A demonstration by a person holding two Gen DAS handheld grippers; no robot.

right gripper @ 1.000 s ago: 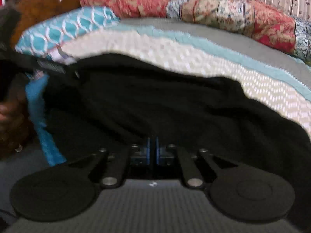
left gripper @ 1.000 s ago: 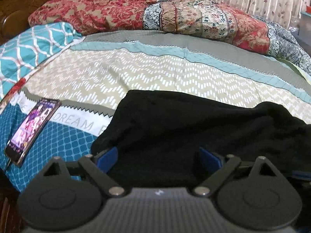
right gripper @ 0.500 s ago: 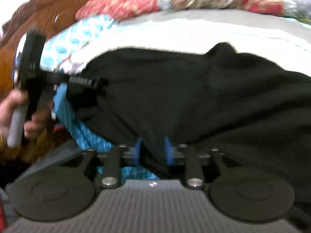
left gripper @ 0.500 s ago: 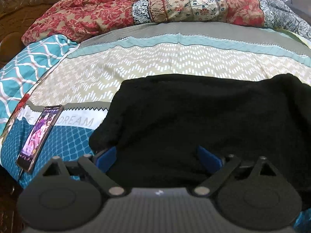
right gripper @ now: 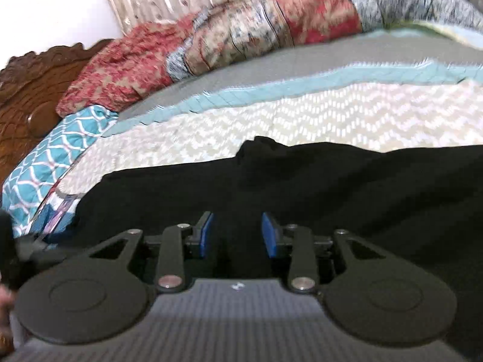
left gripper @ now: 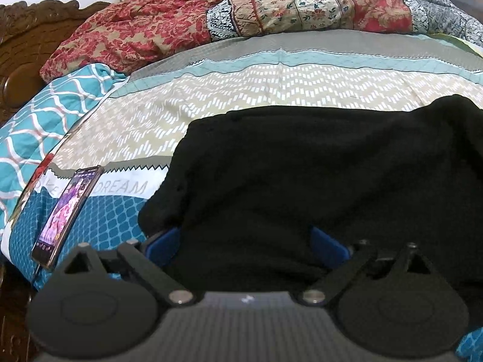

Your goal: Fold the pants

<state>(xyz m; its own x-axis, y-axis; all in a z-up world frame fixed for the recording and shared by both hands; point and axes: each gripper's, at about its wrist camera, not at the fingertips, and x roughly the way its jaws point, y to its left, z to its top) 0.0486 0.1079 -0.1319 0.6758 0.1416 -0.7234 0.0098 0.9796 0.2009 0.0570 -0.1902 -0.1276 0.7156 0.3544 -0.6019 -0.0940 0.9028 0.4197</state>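
While the black pants (left gripper: 317, 175) lie spread across the lower and right part of the left wrist view, on the patterned bedspread (left gripper: 241, 96), the left gripper (left gripper: 244, 241) sits low in the frame with its jaws spread wide. Its jaws have just been opening further. Its blue pads (left gripper: 163, 241) stand on either side of a fold of the dark cloth, which fills the gap between them, but the pads do not press on it.

Seen from the right wrist, the right gripper (right gripper: 237, 235) is at the bottom centre, its jaws parted to a narrow gap after having just been opening. The blue pads (right gripper: 270, 235) stand apart over the pants (right gripper: 302, 187), and cloth shows between them without being pinched. This view is blurred.

At the lower left of the left wrist view, a phone (left gripper: 66, 211) with a lit screen lies on the blue part of the bedspread, just beside the left edge of the pants. A red floral quilt (left gripper: 211, 21) is bunched across the top of the frame, a teal patterned pillow (left gripper: 45, 114) sits at the left, and a carved wooden headboard (left gripper: 24, 36) fills the upper left corner.
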